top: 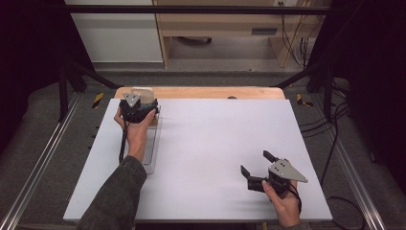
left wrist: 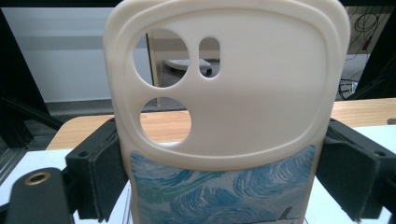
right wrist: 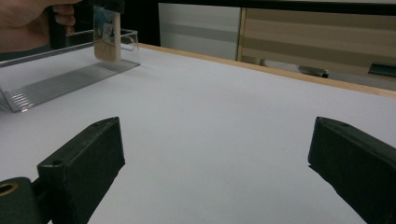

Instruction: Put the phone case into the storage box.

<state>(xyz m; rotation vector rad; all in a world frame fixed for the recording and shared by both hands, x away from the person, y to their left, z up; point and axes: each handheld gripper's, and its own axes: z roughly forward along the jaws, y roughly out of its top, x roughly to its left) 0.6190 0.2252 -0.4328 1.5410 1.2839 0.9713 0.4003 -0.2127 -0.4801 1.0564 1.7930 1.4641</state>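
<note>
**Operator:** White tabletop (top: 206,158) with a wooden far edge, dark floor and metal rails around it, pale cabinets beyond. That is the high view. Report tool positions.

**Me:** High view: my left tool (top: 138,109) is at the far left corner of the tabletop, held in my left hand (top: 135,132). It sits over the far end of a clear plastic rack (top: 152,152) that lies along the left side. A cream phone case (top: 142,92) shows just beyond the tool. My right tool (top: 255,166) is near the right front of the tabletop, well apart from the left one, with both jaws spread and nothing between them.

**Operator:** Left gripper view?

**Me:** The phone case (left wrist: 233,102) stands upright between the two black jaws, which press on its left and right edges. The left tool is clamped on it. The upper part is cream with two round cut-outs and one small slot; the lower part carries a blue and green swirl pattern.

**Operator:** Right gripper view?

**Me:** The two jaws stand wide apart above bare white tabletop (right wrist: 224,116). Far off at upper left I see the phone case (right wrist: 107,37) held upright, its lower end at the clear plastic rack (right wrist: 60,77); I cannot tell whether it touches it.
</note>
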